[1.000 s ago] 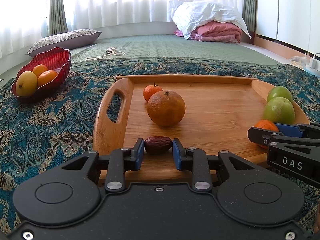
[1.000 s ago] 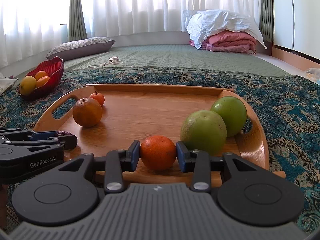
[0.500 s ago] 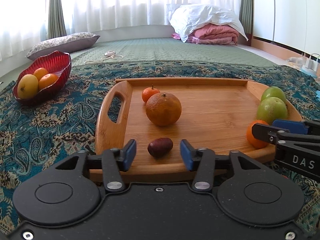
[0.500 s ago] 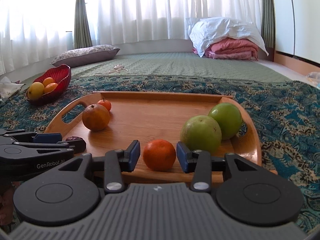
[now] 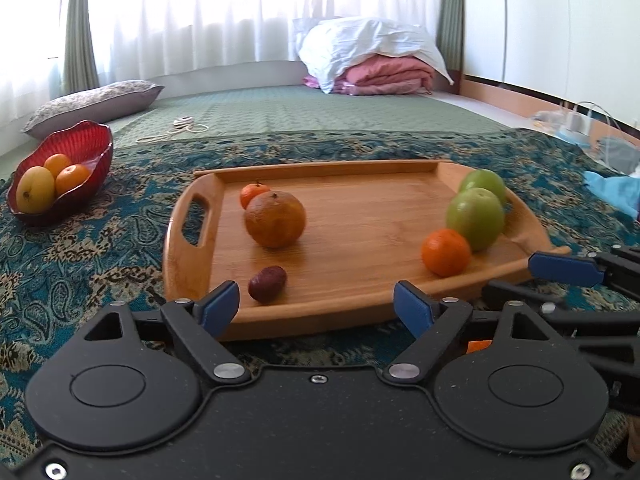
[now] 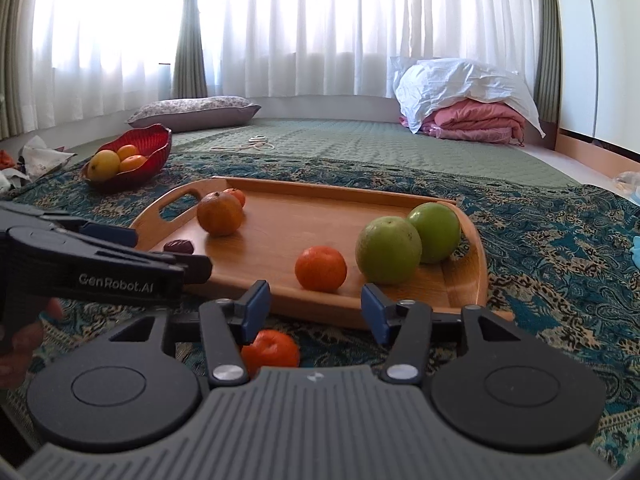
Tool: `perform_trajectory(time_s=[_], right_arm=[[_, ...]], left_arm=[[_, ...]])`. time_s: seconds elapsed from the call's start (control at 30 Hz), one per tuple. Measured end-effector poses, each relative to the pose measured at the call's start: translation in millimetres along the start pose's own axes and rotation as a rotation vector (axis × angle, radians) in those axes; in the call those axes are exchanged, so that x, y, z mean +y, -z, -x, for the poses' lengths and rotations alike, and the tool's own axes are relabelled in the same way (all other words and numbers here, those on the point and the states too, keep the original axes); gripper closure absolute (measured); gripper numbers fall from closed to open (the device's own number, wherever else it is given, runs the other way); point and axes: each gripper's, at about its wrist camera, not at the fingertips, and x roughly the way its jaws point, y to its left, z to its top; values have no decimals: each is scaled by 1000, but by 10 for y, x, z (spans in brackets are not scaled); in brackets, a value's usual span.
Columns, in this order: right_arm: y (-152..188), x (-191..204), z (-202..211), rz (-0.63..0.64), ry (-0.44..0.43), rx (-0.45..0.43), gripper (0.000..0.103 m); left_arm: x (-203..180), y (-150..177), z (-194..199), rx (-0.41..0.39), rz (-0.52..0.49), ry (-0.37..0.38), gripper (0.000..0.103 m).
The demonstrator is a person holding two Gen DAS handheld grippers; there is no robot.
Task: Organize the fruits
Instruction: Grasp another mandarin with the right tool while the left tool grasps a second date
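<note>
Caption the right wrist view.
Open right gripper before a tray of fruit; a tangerine lies off-tray.

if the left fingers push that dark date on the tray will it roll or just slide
The date looks oblong and wrinkled, so it would probably slide or wobble rather than roll far. It seems small, so likely light and easily flicked across the smooth wooden tray. The open left gripper would likely need to close far.

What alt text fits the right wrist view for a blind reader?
The right gripper hangs open before a wooden tray holding two green fruits, three oranges and a date. Another orange lies on the patterned cloth beneath it.
</note>
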Motion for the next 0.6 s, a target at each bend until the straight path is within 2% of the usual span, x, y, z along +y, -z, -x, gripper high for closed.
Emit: perform_trajectory(time_s=[0.27,0.3,0.37,0.43,0.6], right_arm=[[164,125,-45,50,-57,82,35],[184,138,-65,48,-58,91,38],[205,151,-110,36,-68,108,55],[214,151,-126,18,-74,110,63],[222,131,-60,13,-31,69,64]], left_arm=[[4,39,51,18,8,13,18],[5,44,54,20,8,16,18],[-3,54,60,20,6,18,17],[-18,62,62,20,-1,25,17],[-74,106,81,9,-21,46,13]])
